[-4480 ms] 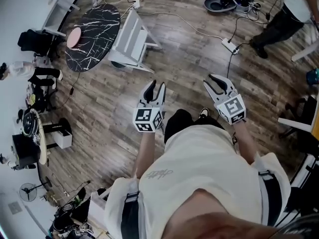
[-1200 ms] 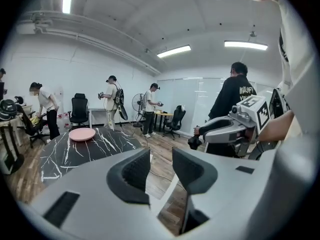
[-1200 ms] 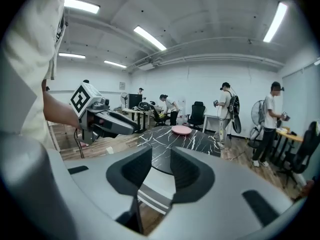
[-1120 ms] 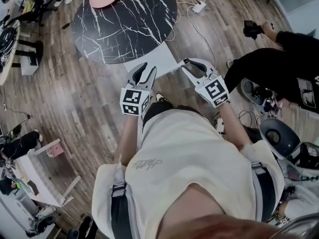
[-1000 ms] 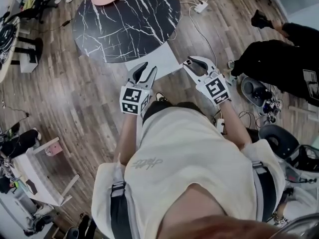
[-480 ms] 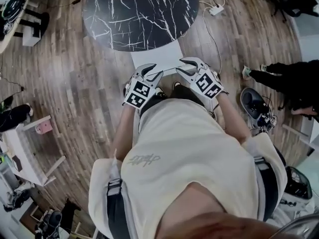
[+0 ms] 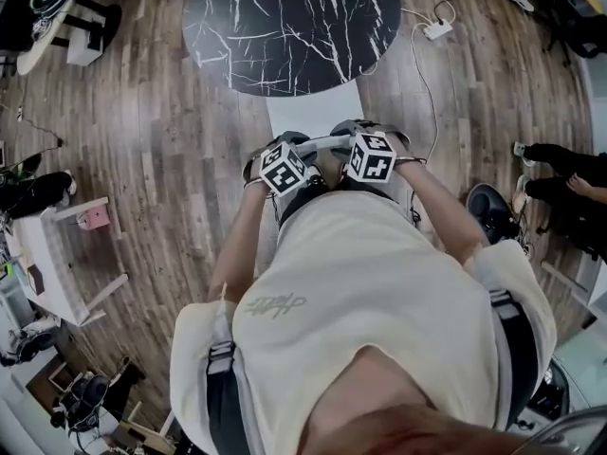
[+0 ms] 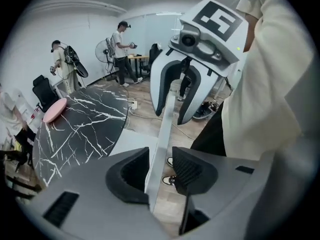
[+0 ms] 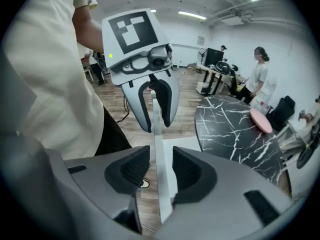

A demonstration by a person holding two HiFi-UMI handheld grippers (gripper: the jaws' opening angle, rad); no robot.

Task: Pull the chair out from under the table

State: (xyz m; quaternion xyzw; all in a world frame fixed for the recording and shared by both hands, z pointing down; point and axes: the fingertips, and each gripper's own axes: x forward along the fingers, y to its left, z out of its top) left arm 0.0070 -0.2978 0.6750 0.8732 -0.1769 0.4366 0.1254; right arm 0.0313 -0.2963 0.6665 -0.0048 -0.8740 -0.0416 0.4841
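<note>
A white chair stands with its seat (image 7: 308, 112) partly under the round black marble table (image 7: 285, 27), and I stand right behind it. The thin top edge of its back (image 8: 165, 119) runs between the jaws of both grippers. My left gripper (image 8: 161, 169) straddles the edge, which lies against one pad with a gap at the other. My right gripper (image 9: 161, 170) straddles it further along, its jaws having just been opening, with daylight on both sides. Each gripper shows in the other's view, the right gripper (image 8: 171, 116) and the left gripper (image 9: 156, 126), both on the same edge (image 9: 159, 134).
A pink plate (image 8: 54, 110) lies at the table's far side. A power strip (image 7: 438, 28) with cables lies on the wood floor at the right. A person (image 7: 560, 173) crouches at the right edge, beside a dark round base (image 7: 488, 211). White furniture (image 7: 57, 254) stands at the left.
Both grippers have come down and tipped forward from in front of my chest onto the chair's back edge. I have stepped closer to the table. The right jaws stand wider.
</note>
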